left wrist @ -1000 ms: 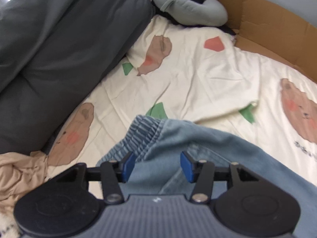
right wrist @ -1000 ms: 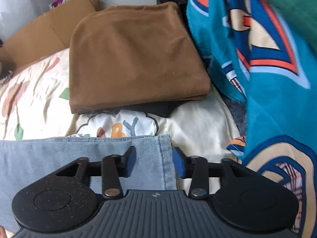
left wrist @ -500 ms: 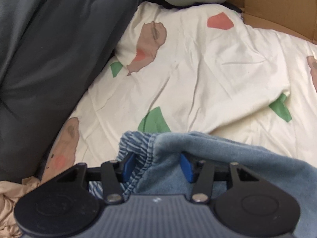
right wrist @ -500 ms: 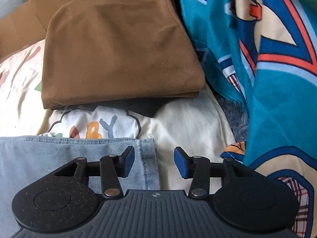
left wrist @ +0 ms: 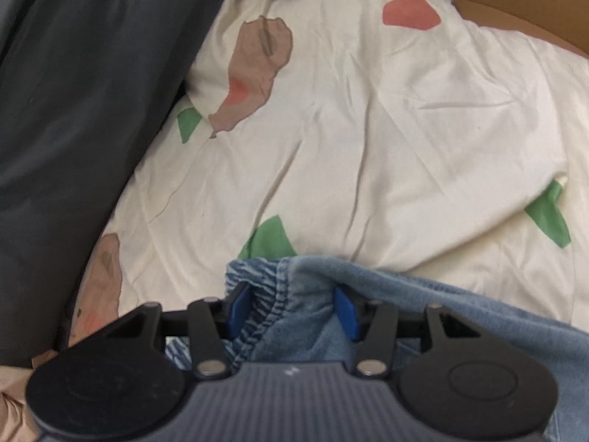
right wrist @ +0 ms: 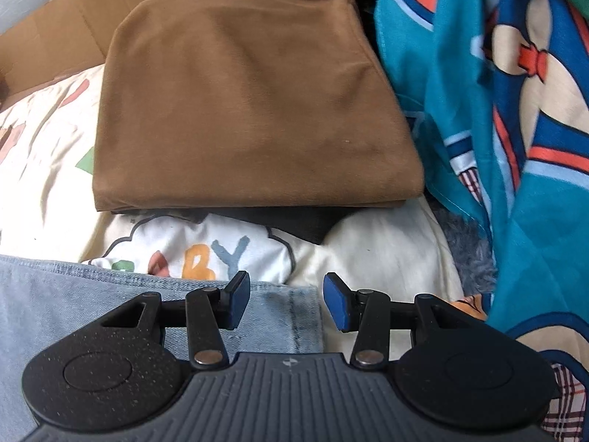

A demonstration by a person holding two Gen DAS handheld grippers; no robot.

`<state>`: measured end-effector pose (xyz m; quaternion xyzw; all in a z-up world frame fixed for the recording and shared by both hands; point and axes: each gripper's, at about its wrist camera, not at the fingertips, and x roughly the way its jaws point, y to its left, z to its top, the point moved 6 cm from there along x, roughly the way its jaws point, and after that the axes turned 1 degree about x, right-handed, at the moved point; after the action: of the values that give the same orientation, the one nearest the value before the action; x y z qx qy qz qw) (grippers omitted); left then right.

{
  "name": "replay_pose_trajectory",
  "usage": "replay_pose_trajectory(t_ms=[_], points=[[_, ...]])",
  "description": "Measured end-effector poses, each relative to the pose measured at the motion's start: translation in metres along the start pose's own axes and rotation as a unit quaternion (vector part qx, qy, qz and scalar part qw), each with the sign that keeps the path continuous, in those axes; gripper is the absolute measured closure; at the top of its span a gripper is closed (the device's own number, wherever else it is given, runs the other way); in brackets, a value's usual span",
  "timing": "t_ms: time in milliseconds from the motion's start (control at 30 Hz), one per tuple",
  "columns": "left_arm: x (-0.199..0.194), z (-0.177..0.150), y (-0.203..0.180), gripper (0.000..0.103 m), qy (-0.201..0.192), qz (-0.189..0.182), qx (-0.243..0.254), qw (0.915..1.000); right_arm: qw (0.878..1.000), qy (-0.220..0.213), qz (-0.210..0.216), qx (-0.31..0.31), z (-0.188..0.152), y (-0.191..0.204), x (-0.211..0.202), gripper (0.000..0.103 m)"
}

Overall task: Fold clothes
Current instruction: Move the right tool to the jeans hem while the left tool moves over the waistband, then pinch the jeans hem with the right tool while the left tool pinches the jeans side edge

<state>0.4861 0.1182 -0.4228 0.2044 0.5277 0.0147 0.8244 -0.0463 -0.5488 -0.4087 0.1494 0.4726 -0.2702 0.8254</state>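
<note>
both tongs point steeply down at a bed covered by a cream printed sheet (left wrist: 368, 140). left gripper (left wrist: 292, 307) stands half apart with the bunched elastic waistband of the blue jeans (left wrist: 423, 302) heaped between its blue pads (left wrist: 346, 311); whether the pads press the cloth i cannot tell. right gripper (right wrist: 287, 304) is apart, above the hem corner of the jeans (right wrist: 73, 302), which lie flat toward the sheet's near edge; its right pad is over bare sheet (right wrist: 386, 258). beyond lies a folded brown garment (right wrist: 250, 103) on a dark piece, beside a teal patterned cloth (right wrist: 515, 129). a dark grey cushion (left wrist: 73, 110) lies along the sheet's left edge, cardboard (right wrist: 66, 37) at the far edge.
</note>
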Motion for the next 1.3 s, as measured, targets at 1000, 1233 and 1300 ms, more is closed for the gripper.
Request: replay_pose_trajectory(t_ms=[1000,1233,1300], points=[[-0.12,-0.012,-0.123,0.059,0.001,-0.126,0.149,0.9809,1.0,0.007,0.011,-0.006,-0.013,-0.005,0.016,0.085],[-0.14,-0.03,-0.196,0.059,-0.007,-0.203,0.213,0.9559,1.0,-0.014,-0.003,-0.004,-0.008,-0.004,-0.001,0.086],[-0.144,-0.035,-0.214,0.059,-0.009,-0.226,0.23,0.9466,1.0,-0.016,-0.007,-0.004,-0.006,-0.003,-0.003,0.087]])
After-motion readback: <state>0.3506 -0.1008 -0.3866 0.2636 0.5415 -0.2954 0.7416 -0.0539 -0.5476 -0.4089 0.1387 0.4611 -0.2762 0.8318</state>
